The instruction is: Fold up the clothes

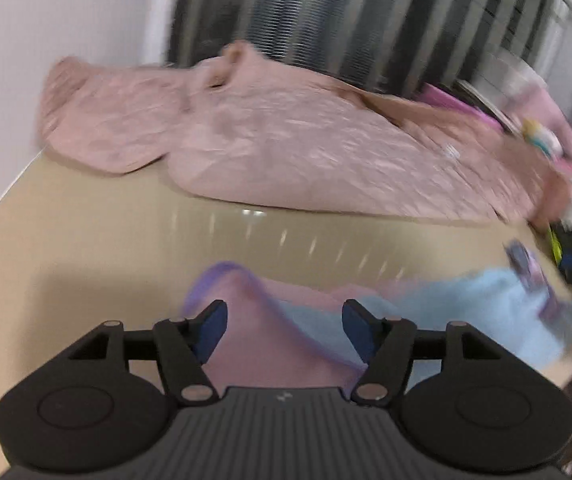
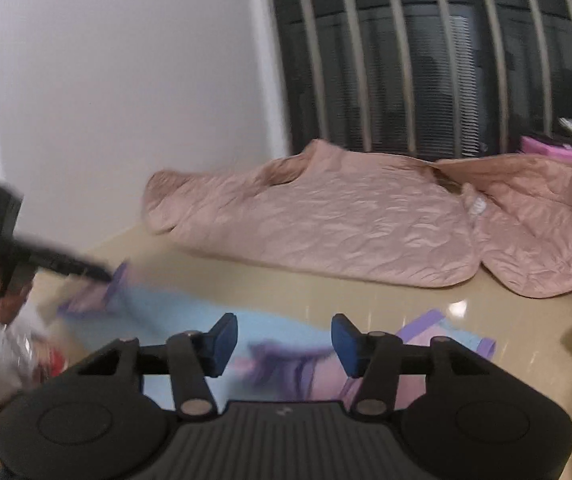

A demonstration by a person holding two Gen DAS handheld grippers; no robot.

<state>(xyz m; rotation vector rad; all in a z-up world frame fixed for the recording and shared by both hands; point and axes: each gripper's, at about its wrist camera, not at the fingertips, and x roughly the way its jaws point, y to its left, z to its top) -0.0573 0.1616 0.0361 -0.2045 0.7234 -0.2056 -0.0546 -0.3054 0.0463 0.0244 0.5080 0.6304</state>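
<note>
The beige worktop [image 2: 366, 296] carries a pink quilted jacket [image 2: 366, 220] spread along its far edge, by the wall and barred window. A light-blue and pink garment with purple trim [image 1: 466, 304] lies at the near edge. Above it, the left claw [image 1: 284, 326] and right claw [image 2: 284, 340] both hang released, grasping nothing.

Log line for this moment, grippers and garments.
left gripper: open over light blue and pink garment | right gripper: open over same garment | pink quilted jacket: spread flat behind, untouched | table
</note>
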